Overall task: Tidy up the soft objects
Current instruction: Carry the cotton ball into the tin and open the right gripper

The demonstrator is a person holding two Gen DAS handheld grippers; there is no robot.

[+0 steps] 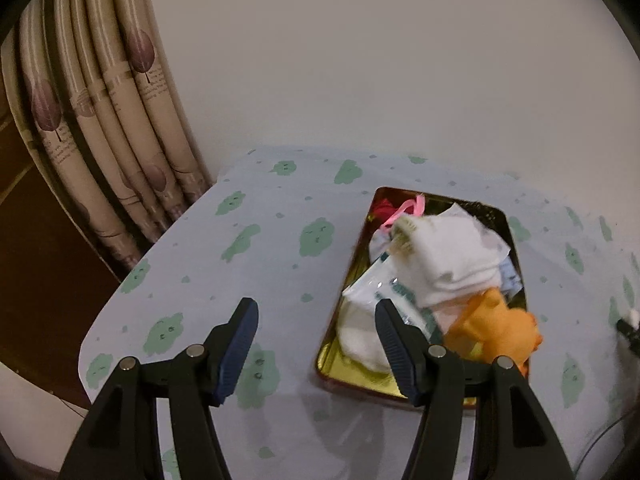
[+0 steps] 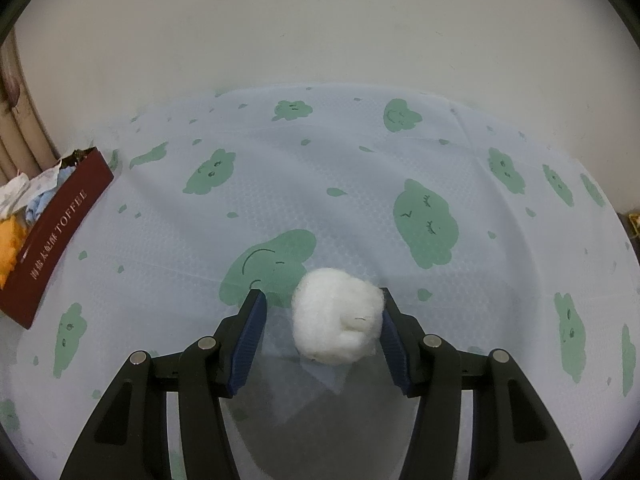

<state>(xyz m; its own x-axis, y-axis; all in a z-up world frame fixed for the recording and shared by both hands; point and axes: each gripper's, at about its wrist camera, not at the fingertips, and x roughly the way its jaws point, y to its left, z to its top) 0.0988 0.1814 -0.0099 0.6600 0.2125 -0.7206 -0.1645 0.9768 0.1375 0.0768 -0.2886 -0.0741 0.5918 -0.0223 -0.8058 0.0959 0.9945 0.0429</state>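
Observation:
A white cotton ball (image 2: pixel 336 316) lies on the cloud-print tablecloth, between the fingers of my open right gripper (image 2: pixel 322 328); it touches the right pad (image 2: pixel 394 344) and is apart from the left one. A dark red toffee tin (image 2: pixel 60 232) stands at the far left of that view. In the left wrist view the tin (image 1: pixel 514 240) holds a folded white cloth (image 1: pixel 448 256), a plastic wipes pack (image 1: pixel 380 292), an orange plush toy (image 1: pixel 496 328) and a pink ribbon (image 1: pixel 404 210). My left gripper (image 1: pixel 316 344) is open and empty, above the table by the tin's near left corner.
The table is covered by a pale blue cloth with green clouds (image 2: pixel 424 224). A patterned curtain (image 1: pixel 104 128) hangs at the left beyond the table edge. A white wall stands behind the table. A dark cable end (image 1: pixel 628 328) lies at the right.

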